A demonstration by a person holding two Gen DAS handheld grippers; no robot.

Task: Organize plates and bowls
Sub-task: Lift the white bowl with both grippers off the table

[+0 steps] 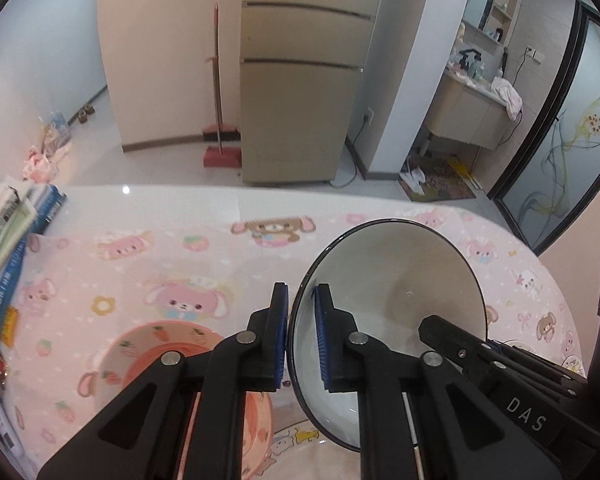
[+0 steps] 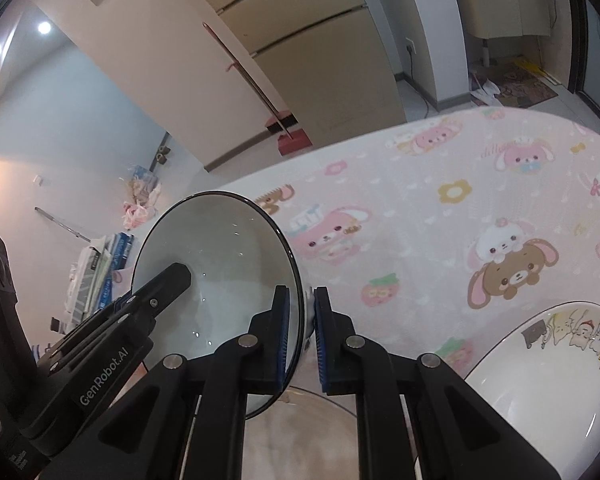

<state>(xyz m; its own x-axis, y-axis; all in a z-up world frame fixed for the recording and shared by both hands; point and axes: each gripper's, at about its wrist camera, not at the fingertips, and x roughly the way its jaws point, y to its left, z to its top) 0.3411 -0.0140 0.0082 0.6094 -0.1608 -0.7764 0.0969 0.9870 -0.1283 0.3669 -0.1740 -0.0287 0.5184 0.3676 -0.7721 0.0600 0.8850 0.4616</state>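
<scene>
Left gripper [image 1: 302, 336] and right gripper [image 2: 302, 336] both clamped on opposite rims of white bowl [image 1: 396, 280], bowl tilted above bench [image 1: 180, 208], pink bowl [image 1: 140, 356] lower left, cartoon plate [image 2: 548, 368] at right.

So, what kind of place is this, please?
Most likely a home, in a dining area beside the kitchen: a tall fridge, a broom leaning on the wall, and a table with a cartoon-print cloth.
</scene>
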